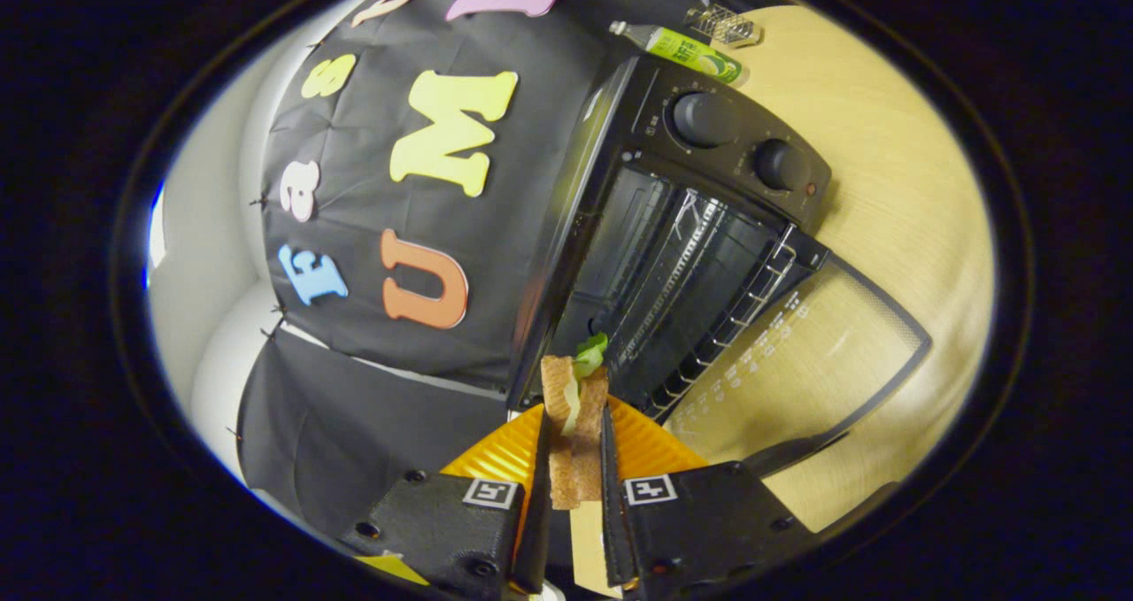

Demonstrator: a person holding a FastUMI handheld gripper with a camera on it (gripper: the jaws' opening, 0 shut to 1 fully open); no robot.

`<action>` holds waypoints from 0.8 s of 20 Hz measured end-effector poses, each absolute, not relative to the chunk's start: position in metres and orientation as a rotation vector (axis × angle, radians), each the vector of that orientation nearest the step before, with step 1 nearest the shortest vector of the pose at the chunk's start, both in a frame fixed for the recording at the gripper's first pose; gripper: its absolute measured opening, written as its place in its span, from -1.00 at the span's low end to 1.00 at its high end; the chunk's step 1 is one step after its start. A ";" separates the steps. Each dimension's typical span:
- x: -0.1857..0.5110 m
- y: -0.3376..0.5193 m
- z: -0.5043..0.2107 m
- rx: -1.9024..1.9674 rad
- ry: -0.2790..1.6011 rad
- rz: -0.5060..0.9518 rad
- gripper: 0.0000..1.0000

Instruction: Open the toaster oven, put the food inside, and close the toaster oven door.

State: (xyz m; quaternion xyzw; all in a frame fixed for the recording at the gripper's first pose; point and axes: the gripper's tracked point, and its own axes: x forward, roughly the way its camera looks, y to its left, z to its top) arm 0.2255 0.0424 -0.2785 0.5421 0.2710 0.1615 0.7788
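The gripper (pixel 574 459) fingers clench a sandwich (pixel 575 433) of coarse, grainy brown bread with leafy green lettuce between the slices; its long axis runs along the fingers, lettuce end pointing into the toaster oven (pixel 682 229). The boxy black oven stands open on the pale wood-grain bench (pixel 894 194), wire rack showing, glass door (pixel 797 362) lying flat.

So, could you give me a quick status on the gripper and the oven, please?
Gripper shut on sandwich. Toaster oven door open, rack just ahead. Path looks clear.
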 end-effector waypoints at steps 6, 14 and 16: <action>0.295 0.050 -0.304 1.211 0.472 0.220 -0.39; 0.333 0.040 -0.332 1.095 0.401 0.124 -0.32; 0.337 0.030 -0.339 1.051 0.404 0.081 -0.16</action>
